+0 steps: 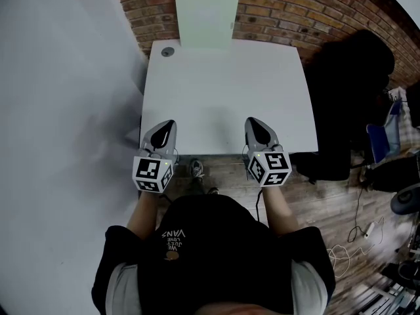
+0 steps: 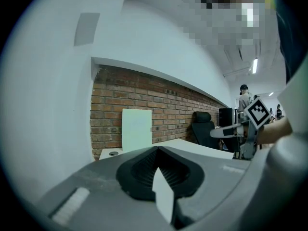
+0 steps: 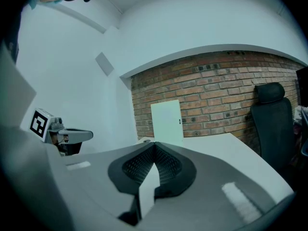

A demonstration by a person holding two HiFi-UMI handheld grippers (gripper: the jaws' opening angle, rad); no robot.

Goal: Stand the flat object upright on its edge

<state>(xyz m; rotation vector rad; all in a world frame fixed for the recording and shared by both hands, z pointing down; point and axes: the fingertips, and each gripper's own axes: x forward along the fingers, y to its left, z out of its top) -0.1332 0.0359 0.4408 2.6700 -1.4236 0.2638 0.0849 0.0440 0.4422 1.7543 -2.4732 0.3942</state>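
While the left gripper (image 1: 168, 127) and right gripper (image 1: 255, 126) hang at the white table's (image 1: 282, 90) near edge with jaws pressed together on nothing, the pale green board (image 1: 206, 17) stands at the far edge against the brick wall (image 1: 289, 8). It looks thin, stiff and light, apt to tip over, so it is best pinched by its side edges. The only legible writing is "VANS" on the person's black shirt (image 1: 210, 241).

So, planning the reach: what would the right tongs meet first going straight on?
Likely the pale green panel standing against the brick wall; the white table before it looks bare. Tilted slightly down, the right tongs might touch the table first.
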